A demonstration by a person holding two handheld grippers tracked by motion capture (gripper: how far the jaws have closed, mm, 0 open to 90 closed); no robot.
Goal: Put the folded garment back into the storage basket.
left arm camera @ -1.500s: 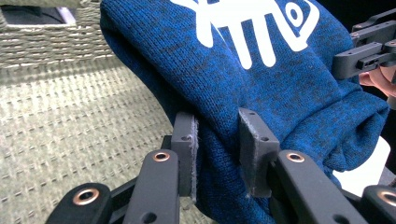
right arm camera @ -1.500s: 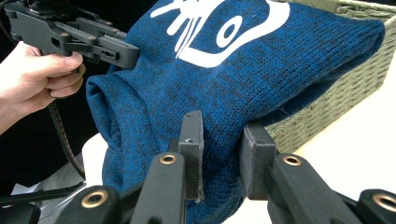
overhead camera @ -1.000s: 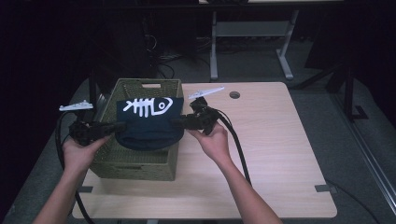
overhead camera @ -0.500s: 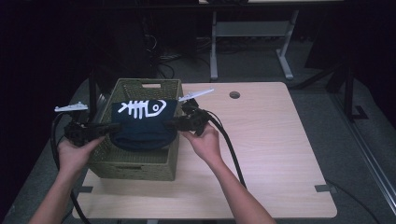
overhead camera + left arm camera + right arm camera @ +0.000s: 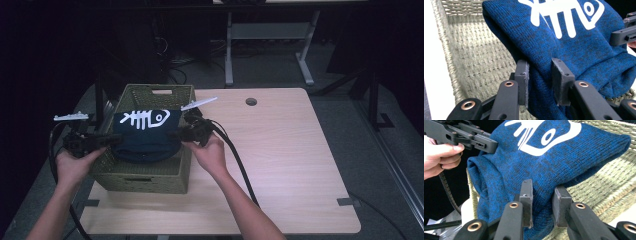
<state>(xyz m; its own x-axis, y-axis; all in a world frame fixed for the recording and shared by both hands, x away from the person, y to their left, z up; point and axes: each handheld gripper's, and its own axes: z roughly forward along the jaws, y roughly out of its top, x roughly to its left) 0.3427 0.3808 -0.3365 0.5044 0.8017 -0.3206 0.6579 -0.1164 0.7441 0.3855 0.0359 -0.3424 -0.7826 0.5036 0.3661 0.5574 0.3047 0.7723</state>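
A folded dark blue knitted garment (image 5: 145,134) with a white fish-skeleton print hangs over the green woven basket (image 5: 150,177), held at both ends. My left gripper (image 5: 112,141) is shut on its left edge; in the left gripper view both pads (image 5: 560,82) pinch a thick fold of the knit (image 5: 574,45). At the other side my right gripper (image 5: 175,135) is shut on the garment's right edge, and the right gripper view shows its pads (image 5: 527,200) squeezing the fabric (image 5: 554,157). The garment's underside sags toward the basket's inside.
The basket stands at the left of a light wooden table (image 5: 290,165), whose right half is bare. A round cable hole (image 5: 251,101) lies near the far edge. Black cables (image 5: 240,165) trail from both grippers. Dark floor and a metal frame (image 5: 270,40) lie behind.
Both hands have carried the garment to the left and slightly down, so it now sits lower over the basket's opening. Both grips have held.
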